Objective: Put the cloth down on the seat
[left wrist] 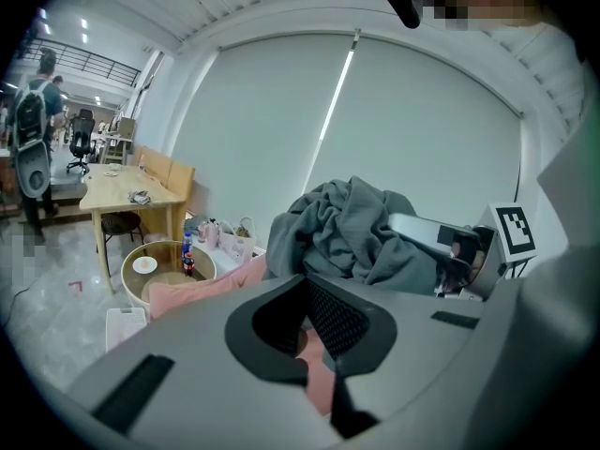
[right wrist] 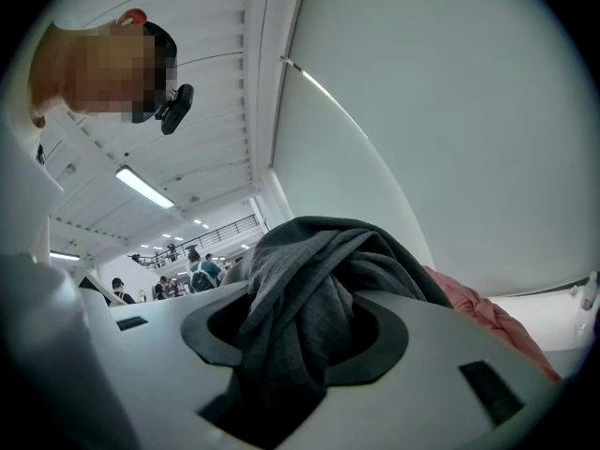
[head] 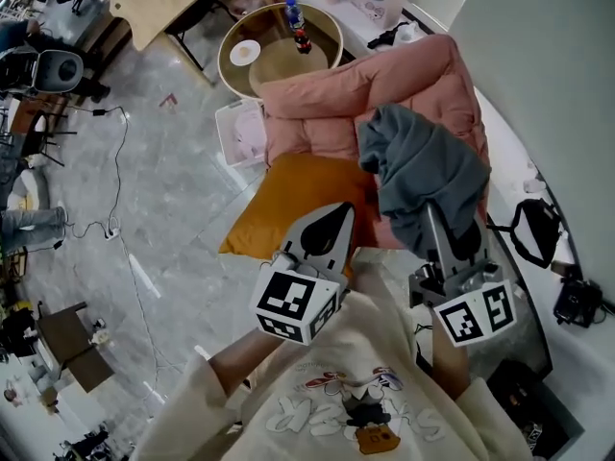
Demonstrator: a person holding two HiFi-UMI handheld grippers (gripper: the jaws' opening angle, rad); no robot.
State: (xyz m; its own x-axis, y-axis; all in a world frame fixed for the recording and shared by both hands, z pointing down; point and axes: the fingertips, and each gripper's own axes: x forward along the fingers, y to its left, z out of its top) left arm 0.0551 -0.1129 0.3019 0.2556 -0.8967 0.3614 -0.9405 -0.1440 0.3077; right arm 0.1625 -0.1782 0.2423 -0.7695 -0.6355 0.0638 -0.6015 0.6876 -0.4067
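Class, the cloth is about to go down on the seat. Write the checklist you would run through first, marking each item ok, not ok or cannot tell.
1. Grey cloth held by the right gripper: ok, it is bunched between the jaws.
2. Cloth above the pink seat cushion: ok in the head view.
3. Landing spot free of other things: cannot tell, the cloth hides the cushion beneath it.
4. Left gripper clear of the cloth: ok, it has nothing between its jaws and sits apart, over the orange cushion.
5. Cloth already touching the seat: cannot tell.
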